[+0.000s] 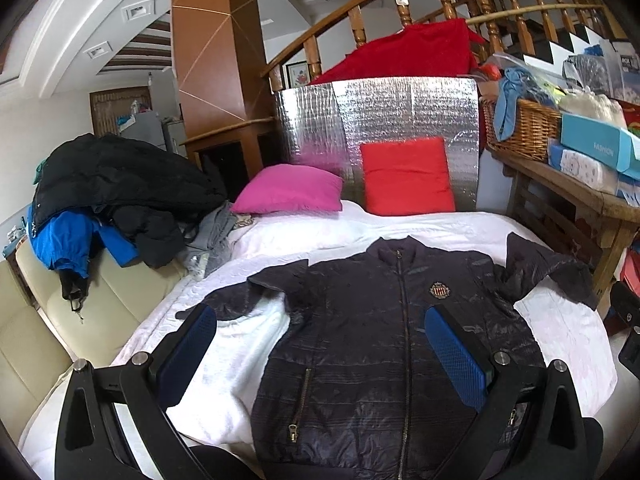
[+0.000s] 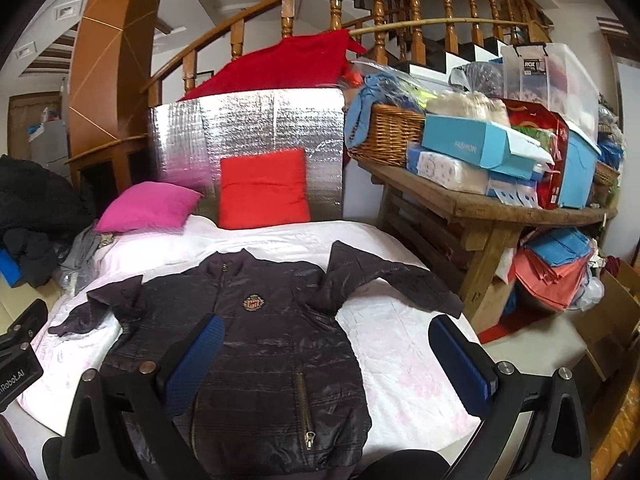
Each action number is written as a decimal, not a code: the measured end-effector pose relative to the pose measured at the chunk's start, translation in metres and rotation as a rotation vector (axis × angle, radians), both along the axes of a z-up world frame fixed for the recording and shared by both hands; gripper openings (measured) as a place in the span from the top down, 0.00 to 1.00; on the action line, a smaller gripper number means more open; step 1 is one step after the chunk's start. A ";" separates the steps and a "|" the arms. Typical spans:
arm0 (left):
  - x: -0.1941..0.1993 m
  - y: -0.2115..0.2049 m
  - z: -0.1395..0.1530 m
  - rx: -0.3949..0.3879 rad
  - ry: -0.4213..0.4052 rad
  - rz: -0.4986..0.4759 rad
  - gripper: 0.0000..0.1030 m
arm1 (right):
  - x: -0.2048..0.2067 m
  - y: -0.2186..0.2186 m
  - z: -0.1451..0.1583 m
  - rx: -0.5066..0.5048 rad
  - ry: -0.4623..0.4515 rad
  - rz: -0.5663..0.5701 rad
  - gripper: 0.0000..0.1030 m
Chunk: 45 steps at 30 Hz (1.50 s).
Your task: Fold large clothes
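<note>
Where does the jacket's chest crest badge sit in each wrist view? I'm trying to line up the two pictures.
Left wrist: crest badge right of centre, beside the zipper.
Right wrist: crest badge left of centre.
Shared landmark: red cushion against the silver panel.

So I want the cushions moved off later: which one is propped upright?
The red cushion, leaning against the silver foil panel. The pink cushion lies flat beside it.
</note>
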State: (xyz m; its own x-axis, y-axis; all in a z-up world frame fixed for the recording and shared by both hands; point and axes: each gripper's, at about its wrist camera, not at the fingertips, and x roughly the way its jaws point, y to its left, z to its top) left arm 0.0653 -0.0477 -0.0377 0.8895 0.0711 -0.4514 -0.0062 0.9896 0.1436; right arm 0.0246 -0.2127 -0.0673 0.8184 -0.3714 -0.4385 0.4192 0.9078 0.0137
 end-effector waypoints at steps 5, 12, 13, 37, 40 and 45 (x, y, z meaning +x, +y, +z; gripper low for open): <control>0.011 -0.006 -0.005 0.002 0.015 -0.001 0.00 | 0.008 -0.007 -0.006 0.006 0.021 -0.005 0.00; 0.024 -0.006 -0.011 -0.004 0.035 0.003 0.00 | 0.018 -0.010 -0.012 -0.001 0.040 -0.008 0.00; 0.026 -0.005 -0.011 -0.004 0.037 0.005 0.00 | 0.020 -0.010 -0.012 -0.001 0.042 -0.009 0.00; 0.246 -0.014 -0.162 -0.085 0.388 -0.030 0.00 | 0.116 -0.295 -0.175 1.096 -0.285 -0.012 0.00; 0.264 -0.018 -0.178 -0.097 0.389 -0.032 0.00 | 0.137 -0.340 -0.223 1.362 -0.400 -0.052 0.00; 0.274 -0.018 -0.196 -0.093 0.403 -0.046 0.00 | 0.167 -0.380 -0.245 1.428 -0.458 -0.151 0.00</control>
State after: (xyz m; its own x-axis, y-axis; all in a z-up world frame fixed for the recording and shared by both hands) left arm 0.3394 -0.0656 -0.2339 0.6417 -0.0219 -0.7666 0.0766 0.9964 0.0356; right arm 0.1918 -0.5930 -0.3120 0.9749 0.0438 -0.2183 0.2197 -0.0309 0.9751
